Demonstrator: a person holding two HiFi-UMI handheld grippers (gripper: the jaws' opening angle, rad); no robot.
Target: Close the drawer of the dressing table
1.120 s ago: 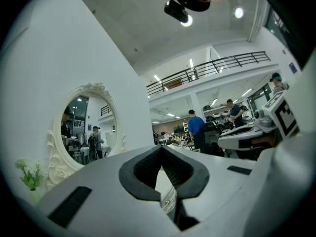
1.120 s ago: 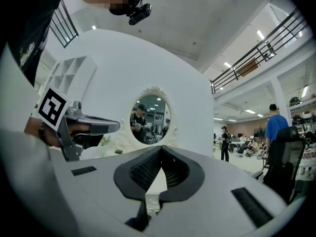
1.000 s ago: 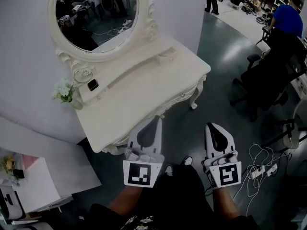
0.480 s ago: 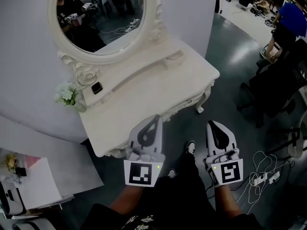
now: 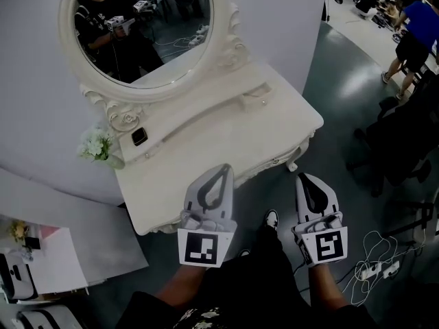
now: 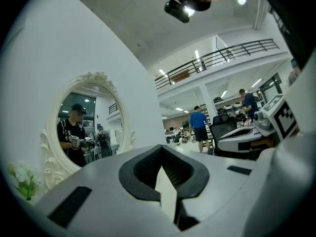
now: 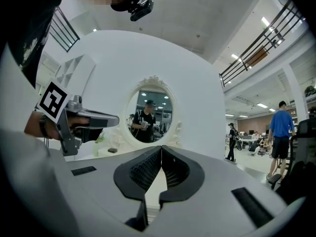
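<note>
Left of the mirror [image 5: 140, 29], at its foot, flowers [image 5: 95, 144] stand on the white table [image 5: 206, 139]. Below the mirror, at the table's near edge, the left claw [image 5: 222, 170] points level toward it, tips pressed together with nothing between them. The drawer [image 5: 266, 164] lies below and right of the mirror, in the carved apron under the table's front edge. Only a sliver with a small knob shows, so I cannot tell how far out it stands. It looks like painted wood: stiff, probably light and free-sliding, with a smooth, slippery face and carved trim that could chip. I judge it needs no grasp, only a flat push on the front near the knob and the middle, so that it does not skew. Farther right of the mirror, clear of the table, the right claw [image 5: 306, 179] is likewise closed and empty. Only the head view shows the table top, the apron and both claws together. Only the gripper views show the tips meeting and the mirror upright ahead, but their own bodies hide the drawer.
</note>
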